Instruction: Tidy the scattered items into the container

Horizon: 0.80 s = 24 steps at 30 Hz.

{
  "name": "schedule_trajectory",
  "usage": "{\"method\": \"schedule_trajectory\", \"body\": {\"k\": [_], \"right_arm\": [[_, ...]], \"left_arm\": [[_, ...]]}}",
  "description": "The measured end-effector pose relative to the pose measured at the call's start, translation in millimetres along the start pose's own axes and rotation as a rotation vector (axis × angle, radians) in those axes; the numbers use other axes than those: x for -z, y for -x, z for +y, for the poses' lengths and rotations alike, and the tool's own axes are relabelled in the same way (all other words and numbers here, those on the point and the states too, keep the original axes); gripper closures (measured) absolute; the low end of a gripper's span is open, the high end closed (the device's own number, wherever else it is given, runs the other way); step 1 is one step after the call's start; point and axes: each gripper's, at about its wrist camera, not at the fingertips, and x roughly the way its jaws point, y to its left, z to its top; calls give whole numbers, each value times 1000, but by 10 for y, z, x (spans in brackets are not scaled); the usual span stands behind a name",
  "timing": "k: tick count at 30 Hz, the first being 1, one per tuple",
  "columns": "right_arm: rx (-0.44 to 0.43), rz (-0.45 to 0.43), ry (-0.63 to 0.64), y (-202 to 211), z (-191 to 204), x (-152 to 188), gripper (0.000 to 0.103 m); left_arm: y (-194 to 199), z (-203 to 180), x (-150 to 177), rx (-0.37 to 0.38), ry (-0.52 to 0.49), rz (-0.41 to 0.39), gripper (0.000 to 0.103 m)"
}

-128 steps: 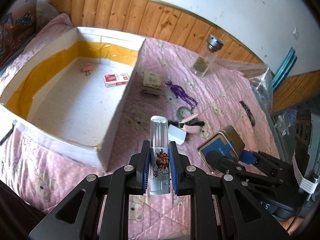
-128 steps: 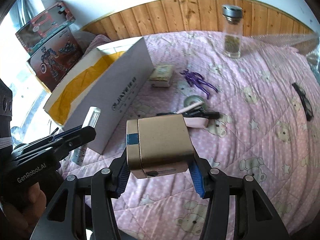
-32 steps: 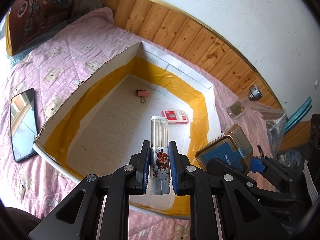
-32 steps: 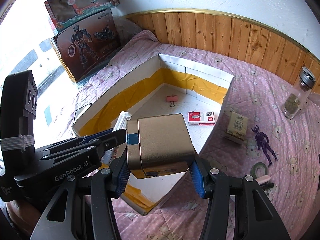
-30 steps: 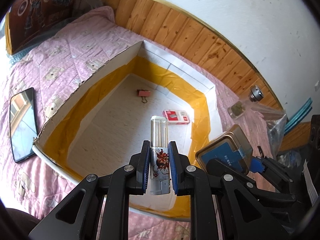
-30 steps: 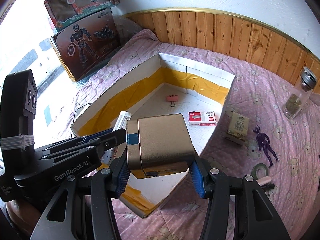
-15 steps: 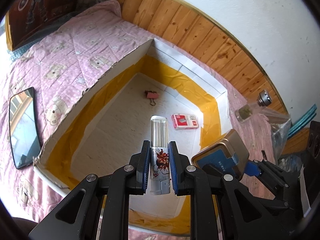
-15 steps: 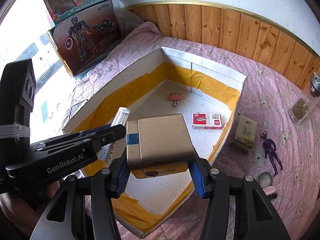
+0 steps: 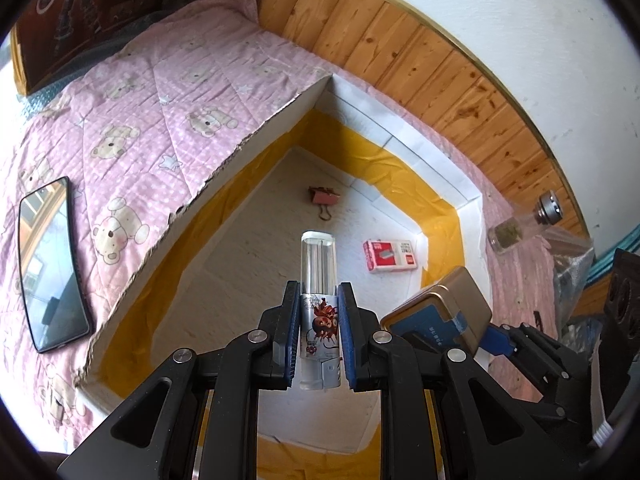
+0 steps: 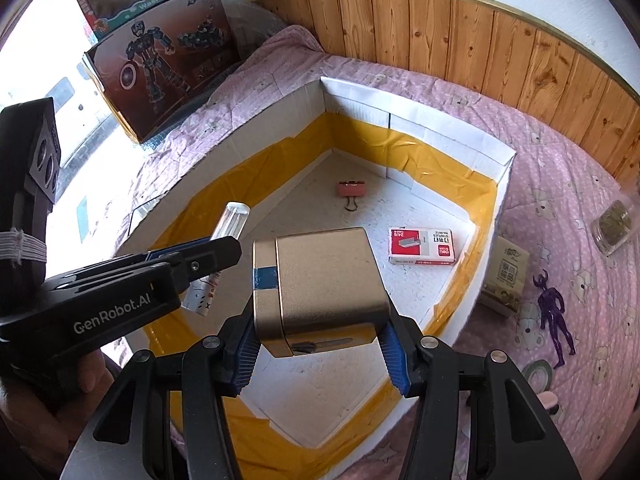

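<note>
My left gripper [image 9: 319,308] is shut on a clear tube with a cartoon label [image 9: 319,276], held above the inside of the white box with yellow tape [image 9: 404,172]. My right gripper [image 10: 320,340] is shut on a gold tin with a blue band [image 10: 324,280], also over the box [image 10: 440,148]. In the left wrist view the tin [image 9: 440,312] hangs to the right of the tube. The right wrist view shows the left gripper [image 10: 224,252] with the tube [image 10: 234,220] at the left. On the box floor lie a pink binder clip [image 10: 351,190] and a red staples box [image 10: 422,246].
Outside the box on the pink quilt lie a small beige carton [image 10: 506,274], a purple figure [image 10: 554,312], a tape roll [image 10: 538,372] and a glass jar [image 10: 612,226]. A dark phone [image 9: 50,264] lies left of the box. Toy boxes [image 10: 160,52] stand at the back.
Both grippers have moved forward and a little down over the box, each still holding its item. The box floor now fills more of both views.
</note>
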Motion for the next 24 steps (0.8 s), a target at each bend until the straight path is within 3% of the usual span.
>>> {"method": "schedule_trajectory", "body": {"k": [16, 24], "right_arm": [[43, 85, 64, -375, 39, -310, 49], [50, 142, 101, -573, 69, -461, 49]], "left_arm": [[-227, 144, -168, -10, 54, 73, 84], [-215, 205, -200, -9, 63, 72, 84]]}}
